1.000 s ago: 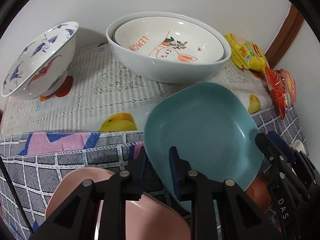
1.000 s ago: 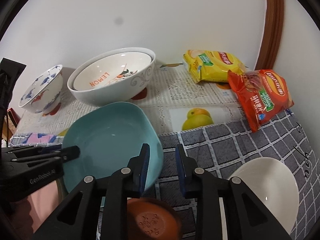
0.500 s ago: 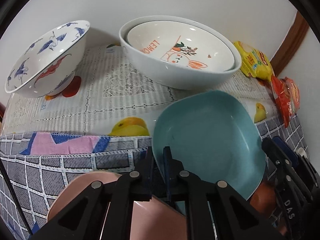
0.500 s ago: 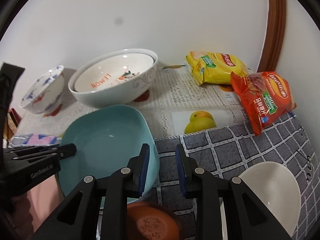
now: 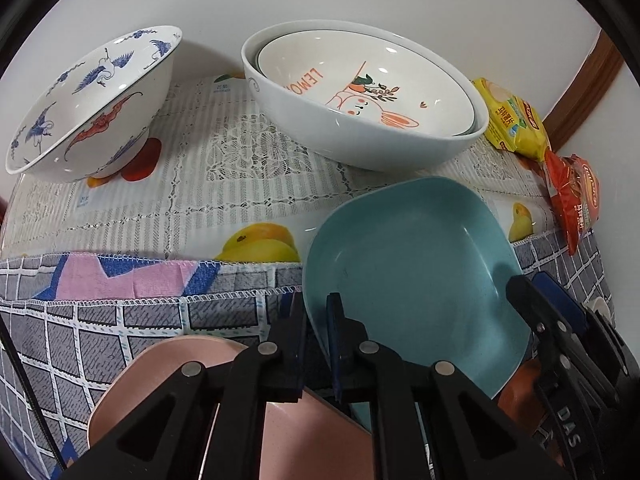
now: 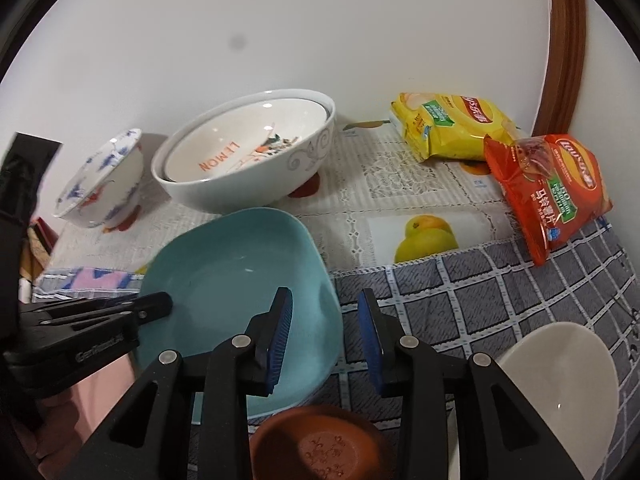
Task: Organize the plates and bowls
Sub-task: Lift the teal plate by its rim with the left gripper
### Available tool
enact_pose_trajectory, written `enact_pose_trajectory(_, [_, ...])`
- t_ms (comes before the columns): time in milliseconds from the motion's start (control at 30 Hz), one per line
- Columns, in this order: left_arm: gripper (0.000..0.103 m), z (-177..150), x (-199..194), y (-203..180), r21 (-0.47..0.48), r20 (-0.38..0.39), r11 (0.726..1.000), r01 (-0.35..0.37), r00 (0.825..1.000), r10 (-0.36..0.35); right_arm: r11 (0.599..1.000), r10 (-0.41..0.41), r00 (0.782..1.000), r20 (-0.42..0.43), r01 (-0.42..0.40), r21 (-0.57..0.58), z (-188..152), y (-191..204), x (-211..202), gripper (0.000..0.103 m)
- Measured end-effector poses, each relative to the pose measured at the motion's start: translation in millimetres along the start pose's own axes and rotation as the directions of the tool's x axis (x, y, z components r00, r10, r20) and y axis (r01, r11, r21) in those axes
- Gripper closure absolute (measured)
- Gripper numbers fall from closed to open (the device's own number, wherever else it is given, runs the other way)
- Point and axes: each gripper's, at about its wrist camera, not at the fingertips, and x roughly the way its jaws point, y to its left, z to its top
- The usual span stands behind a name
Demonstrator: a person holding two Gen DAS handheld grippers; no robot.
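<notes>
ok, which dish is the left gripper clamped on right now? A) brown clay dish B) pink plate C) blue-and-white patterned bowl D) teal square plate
D: the left gripper has its jaws pinched on the near rim of the teal square plastic plate, while the right gripper stands open at the plate's other side, its pads off the rim.

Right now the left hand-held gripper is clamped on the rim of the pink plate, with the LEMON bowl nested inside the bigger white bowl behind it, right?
Not quite. The left hand-held gripper is clamped on the rim of the teal plate, not the pink plate, as the left wrist view shows. The LEMON bowl does sit nested inside the bigger white bowl.
</notes>
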Motion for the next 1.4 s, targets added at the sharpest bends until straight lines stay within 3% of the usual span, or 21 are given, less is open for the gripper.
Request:
enact_pose_trajectory(100, [0.094, 0, 0, -1, 0.001, -0.001, 1.000, 0.000, 1.000, 0.000, 1.000, -0.024, 0.999, -0.026, 0.024, -0.003, 2, 0, 8, 0.069])
enact_pose_trajectory(200, [0.094, 0, 0, -1, -0.001, 0.001, 1.000, 0.003, 1.000, -0.003, 1.000, -0.015, 0.999, -0.035, 0.015, -0.009, 2, 1, 18, 0.076])
enact_pose_trajectory(300, [0.093, 0, 1, -2, 0.000, 0.012, 1.000, 0.006, 1.000, -0.006, 1.000, -0.018, 0.998, -0.061, 0.018, -0.010, 0, 1, 26, 0.091])
enact_pose_trajectory(433, [0.093, 1, -2, -1, -0.010, 0.024, 1.000, 0.018, 1.000, -0.018, 0.999, 0.024, 0.999, -0.030, -0.023, 0.039, 0, -8, 18, 0.095])
enact_pose_trajectory(633, [0.093, 3, -20, 1, -0.010, 0.048, 0.999, 0.035, 0.998, -0.034, 0.992, 0.097, 0.995, 0.005, -0.097, 0.078, 0, -15, 2, 0.097])
enact_pose_trajectory(800, [0.093, -1, -34, -7, 0.005, 0.065, 1.000, 0.025, 0.998, -0.025, 0.992, 0.091, 0.995, 0.033, -0.094, 0.079, -2, -14, -15, 0.097])
enact_pose_trajectory(1100, [0.093, -14, -64, -15, 0.017, 0.071, 0.997, 0.076, 0.994, -0.077, 0.988, 0.087, 0.995, 0.039, -0.091, 0.122, -10, -28, -53, 0.097])
enact_pose_trajectory(1400, [0.093, -29, -94, -6, 0.015, 0.105, 0.996, 0.083, 0.991, -0.085, 0.984, 0.105, 0.993, 0.058, -0.112, 0.138, -19, -18, -80, 0.098])
